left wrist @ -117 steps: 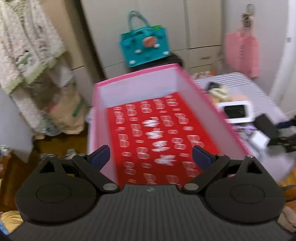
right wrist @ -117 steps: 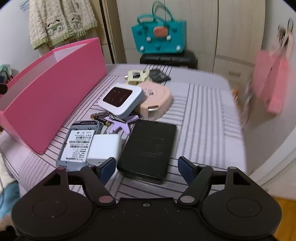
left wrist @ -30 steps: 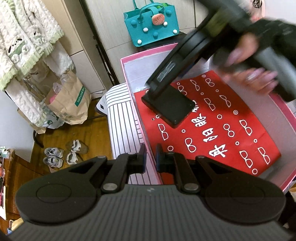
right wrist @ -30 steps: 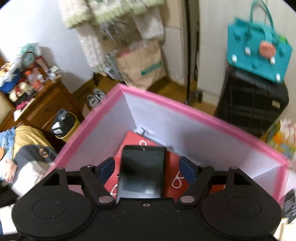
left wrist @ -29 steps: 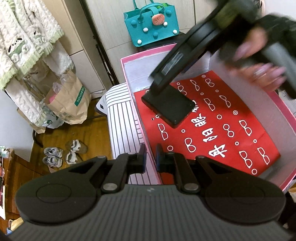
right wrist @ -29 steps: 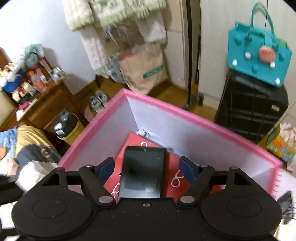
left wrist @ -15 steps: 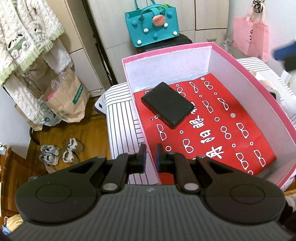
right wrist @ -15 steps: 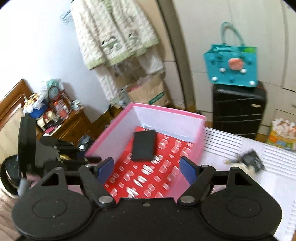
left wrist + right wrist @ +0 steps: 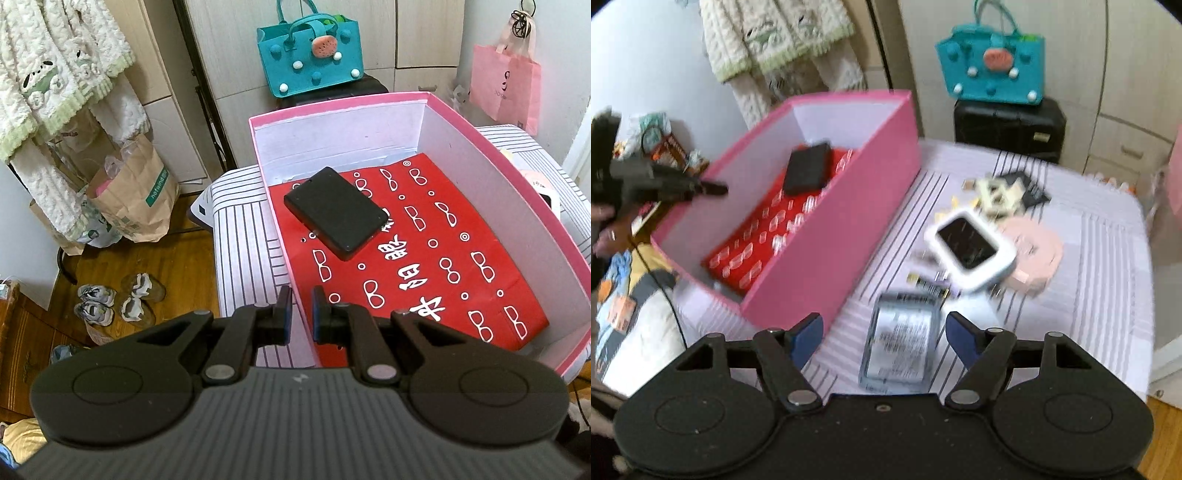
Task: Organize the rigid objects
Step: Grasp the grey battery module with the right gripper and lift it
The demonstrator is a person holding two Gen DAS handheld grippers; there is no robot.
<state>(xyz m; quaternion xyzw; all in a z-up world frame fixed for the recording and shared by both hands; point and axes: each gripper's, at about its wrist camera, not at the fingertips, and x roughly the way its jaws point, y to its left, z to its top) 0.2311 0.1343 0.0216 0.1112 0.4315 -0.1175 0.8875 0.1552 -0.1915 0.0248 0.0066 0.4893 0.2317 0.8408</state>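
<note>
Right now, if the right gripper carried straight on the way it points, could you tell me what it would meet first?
Most likely the grey device with the printed label, lying on the striped tabletop just ahead of the right gripper. Nothing lies between its closing jaws, though blur leaves the depth uncertain.

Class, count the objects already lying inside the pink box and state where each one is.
1. A black flat case lies on the red patterned paper near the far end of the pink box. The near corner behind the left gripper is hidden, so something small could be missed.
</note>
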